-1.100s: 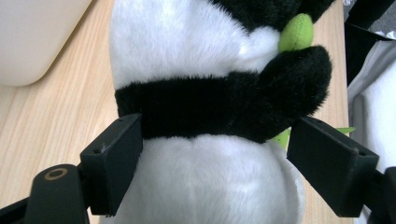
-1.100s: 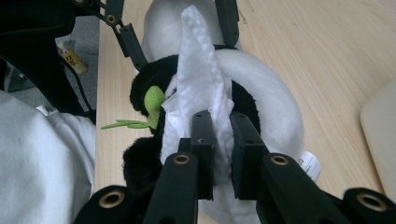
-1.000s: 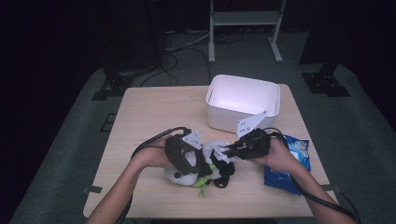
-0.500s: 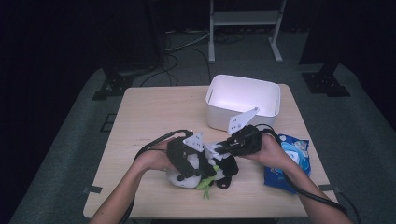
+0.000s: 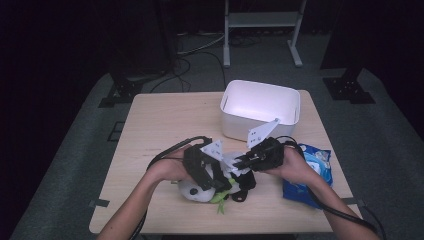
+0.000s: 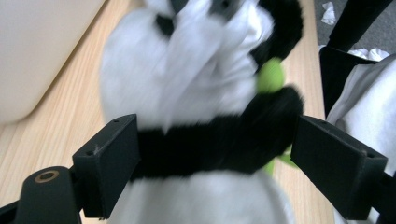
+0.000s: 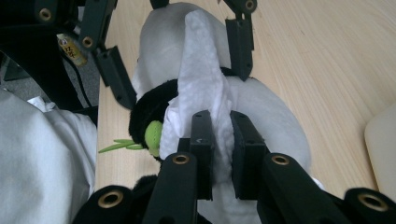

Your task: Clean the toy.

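The left gripper (image 6: 219, 172), jaws just widened, straddles the black-and-white plush panda (image 6: 205, 116) near the wooden table (image 5: 165, 120) edge. The right gripper (image 7: 222, 154) pinches a white tissue (image 7: 203, 93) draped over it.

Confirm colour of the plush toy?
The plush toy is black and white, panda-like, with a green bit at its side. Best seen in the left gripper view.

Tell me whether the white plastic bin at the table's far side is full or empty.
Empty, as far as shown: the high view looks into the white plastic bin and shows bare white walls and floor, though its near wall hides part of the floor.
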The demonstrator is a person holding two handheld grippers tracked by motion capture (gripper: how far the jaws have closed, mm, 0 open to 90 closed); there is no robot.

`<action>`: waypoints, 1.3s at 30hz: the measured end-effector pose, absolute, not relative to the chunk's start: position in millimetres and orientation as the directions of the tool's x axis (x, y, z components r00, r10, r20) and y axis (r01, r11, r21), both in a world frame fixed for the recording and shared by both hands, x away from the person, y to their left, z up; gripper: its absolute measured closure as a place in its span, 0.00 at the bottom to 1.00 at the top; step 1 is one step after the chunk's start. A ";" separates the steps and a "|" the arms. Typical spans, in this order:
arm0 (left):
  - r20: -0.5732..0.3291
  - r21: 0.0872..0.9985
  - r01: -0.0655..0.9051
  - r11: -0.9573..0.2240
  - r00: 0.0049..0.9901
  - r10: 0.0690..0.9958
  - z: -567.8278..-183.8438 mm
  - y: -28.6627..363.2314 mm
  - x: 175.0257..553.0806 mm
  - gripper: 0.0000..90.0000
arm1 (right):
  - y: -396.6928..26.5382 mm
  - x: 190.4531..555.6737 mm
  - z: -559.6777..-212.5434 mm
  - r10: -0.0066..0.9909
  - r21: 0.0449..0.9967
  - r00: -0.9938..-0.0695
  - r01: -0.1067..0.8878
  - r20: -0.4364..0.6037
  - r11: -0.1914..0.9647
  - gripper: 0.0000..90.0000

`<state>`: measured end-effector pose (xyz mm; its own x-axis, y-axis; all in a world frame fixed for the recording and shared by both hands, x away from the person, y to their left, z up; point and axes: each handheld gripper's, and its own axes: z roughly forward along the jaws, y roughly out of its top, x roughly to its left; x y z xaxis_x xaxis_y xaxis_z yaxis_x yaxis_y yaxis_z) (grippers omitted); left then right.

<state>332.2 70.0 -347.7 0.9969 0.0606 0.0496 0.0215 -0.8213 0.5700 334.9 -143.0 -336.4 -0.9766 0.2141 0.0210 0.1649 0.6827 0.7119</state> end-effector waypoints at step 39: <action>0.136 0.473 -0.019 -0.881 0.989 0.051 -350.2 27.8 347.4 0.09 | -185.5 316.1 -344.4 0.244 0.712 -0.969 0.189 0.026 0.676 0.89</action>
